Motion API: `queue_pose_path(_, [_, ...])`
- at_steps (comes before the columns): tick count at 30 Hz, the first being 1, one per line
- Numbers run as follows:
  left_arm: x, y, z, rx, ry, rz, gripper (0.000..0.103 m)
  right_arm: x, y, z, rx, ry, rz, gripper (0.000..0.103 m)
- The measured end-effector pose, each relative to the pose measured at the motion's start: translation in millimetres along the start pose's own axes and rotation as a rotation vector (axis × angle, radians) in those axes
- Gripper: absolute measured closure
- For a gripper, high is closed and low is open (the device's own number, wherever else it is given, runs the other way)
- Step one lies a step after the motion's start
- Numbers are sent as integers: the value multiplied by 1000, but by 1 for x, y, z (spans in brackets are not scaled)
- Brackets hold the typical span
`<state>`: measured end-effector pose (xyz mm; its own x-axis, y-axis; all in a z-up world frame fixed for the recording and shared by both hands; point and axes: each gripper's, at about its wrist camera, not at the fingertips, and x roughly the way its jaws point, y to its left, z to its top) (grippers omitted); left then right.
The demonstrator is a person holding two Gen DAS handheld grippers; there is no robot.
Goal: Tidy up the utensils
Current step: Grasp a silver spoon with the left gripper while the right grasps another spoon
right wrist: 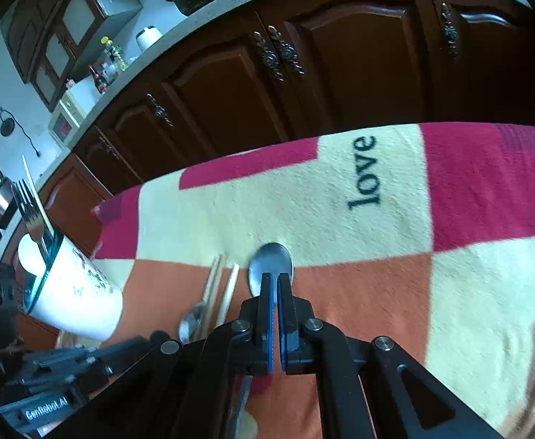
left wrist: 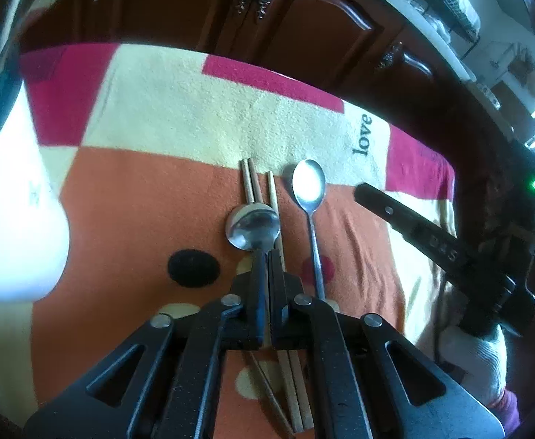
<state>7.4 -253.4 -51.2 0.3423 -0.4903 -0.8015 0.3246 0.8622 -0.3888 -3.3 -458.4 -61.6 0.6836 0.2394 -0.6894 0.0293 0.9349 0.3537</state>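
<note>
Our left tongs (left wrist: pixel 266 256) are clamped on the neck of a round-bowled spoon (left wrist: pixel 253 228), whose bowl sticks out just past the tips above the blanket (left wrist: pixel 150 201). Our right tongs (right wrist: pixel 277 278) are pressed together on the handle of a second spoon (right wrist: pixel 271 261), its bowl showing just beyond the fingertips. In the left view that second spoon (left wrist: pixel 308 183) lies just to the right of the first, and the right tongs (left wrist: pixel 368 192) show as a dark bar reaching in from the right.

Wooden chopsticks (left wrist: pixel 258 186) lie on the orange patch of the blanket under and beside the round spoon, running roughly parallel to both spoons. The blanket, in orange, cream and magenta blocks with the word "love" (right wrist: pixel 364 172) printed on it, covers the tabletop.

Well to the left in the right view stands a white cup (right wrist: pixel 73 292) holding a fork (right wrist: pixel 29 208) and a pale stick. Behind the blanket run dark wooden cabinet doors (right wrist: pixel 304 73).
</note>
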Motion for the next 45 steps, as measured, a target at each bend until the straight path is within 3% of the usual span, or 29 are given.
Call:
queue_pose_path(1, [1,2,1,-16,7,-6,102,-2,-1,0,6,-1,-1,102])
queue_pose_path(3, [4,4,2,-43,21,-18,83,-4,-6,0,37,3,14,99])
queue_pose_path(5, [5,3,4,-52,14,-6,66,-3,-10,-2,53,19,13,88])
queue_pose_path(8, [11,-1,6,-45,10,24,60,0,-8,-2,33,16,9,68])
queue_pose_path(19, [49,-20,22,24,41,154,60,50,-16,15,7,80,50,68])
queue_pose_path(22, [53,-16,21,28,49,143,62,57,-13,20,-18,77,78,68])
queue_pose_path(24, [50,-11,21,32,38,119,67,59,-12,20,-23,76,95,78])
queue_pose_path(25, [48,-9,21,30,33,103,70,60,-11,19,-25,84,100,92])
queue_pose_path(31, [28,2,20,21,-11,49,89,43,-4,10,-51,57,86,101])
queue_pose_path(35, [19,13,16,-16,-4,27,97,24,-1,3,-49,27,89,102])
queue_pose_path(43, [17,17,5,-41,14,29,99,18,-8,-3,-16,62,64,102])
queue_pose_path(45, [17,17,5,-42,14,29,99,23,-17,0,32,59,105,90])
